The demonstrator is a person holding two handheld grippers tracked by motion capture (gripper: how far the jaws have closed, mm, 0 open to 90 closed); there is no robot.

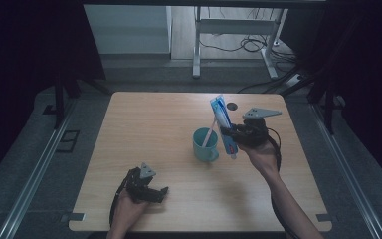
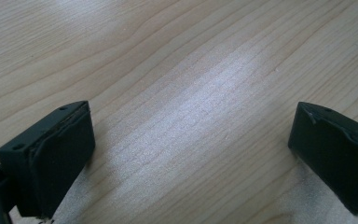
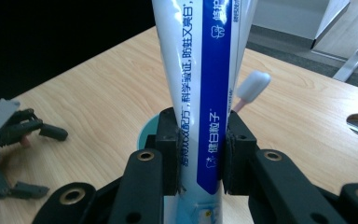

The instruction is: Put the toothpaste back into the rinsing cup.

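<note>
The left tool [image 1: 151, 191] rests at the near left of the light wooden surface [image 1: 144, 129], jaws spread wide with bare wood between them. The right tool [image 1: 230, 135] pinches a white-and-blue toothpaste tube [image 1: 222, 119] near its lower end, holding it roughly upright just right of the teal plastic mug [image 1: 204, 146]. A toothbrush with a white handle [image 1: 210, 133] leans inside the mug.

Worktop [image 2: 177, 70]: pale wood grain, smooth, satin sheen. Toothpaste tube [image 3: 200, 93]: glossy plastic. Cup [image 1: 205, 145]: teal, smooth plastic. Right tongs [image 3: 200, 161]: matt black, rough pads.
</note>
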